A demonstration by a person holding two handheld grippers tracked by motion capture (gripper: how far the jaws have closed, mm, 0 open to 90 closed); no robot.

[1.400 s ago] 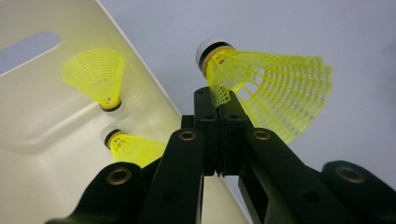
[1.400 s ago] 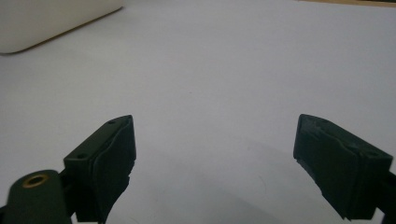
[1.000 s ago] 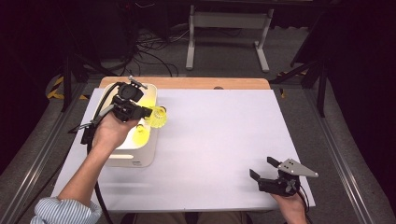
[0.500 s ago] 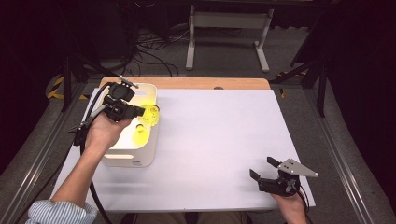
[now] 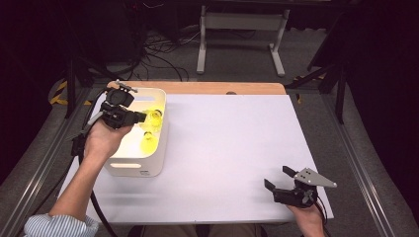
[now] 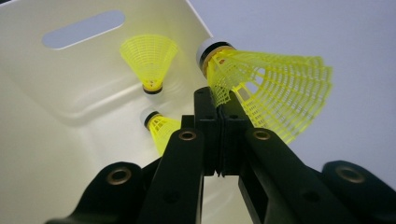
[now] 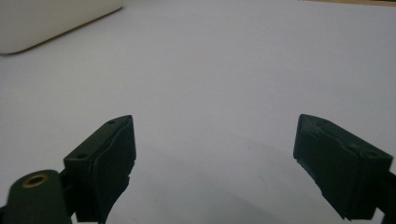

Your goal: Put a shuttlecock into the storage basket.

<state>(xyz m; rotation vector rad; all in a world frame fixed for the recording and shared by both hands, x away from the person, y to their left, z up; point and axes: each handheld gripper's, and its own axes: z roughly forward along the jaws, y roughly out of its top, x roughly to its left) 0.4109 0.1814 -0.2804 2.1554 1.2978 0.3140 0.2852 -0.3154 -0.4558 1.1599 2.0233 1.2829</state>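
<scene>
Left gripper (image 6: 219, 116) pinched the yellow plastic-mesh shuttlecock (image 6: 271, 88) by its skirt edge over the white plastic bin (image 5: 158, 148); probably featherlight, springy, crushable. Right gripper (image 7: 215, 163) gaped empty.

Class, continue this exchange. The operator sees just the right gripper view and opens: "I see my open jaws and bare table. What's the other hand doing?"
Observer: The left gripper is shut on a yellow shuttlecock by its skirt, at the white bin.
Operator: Anything inside the bin?
Observer: Yes, an upright shuttlecock, cork down, and a tilted shuttlecock.
Operator: Where am I?
Observer: The right gripper is at the table's near right corner.
</scene>
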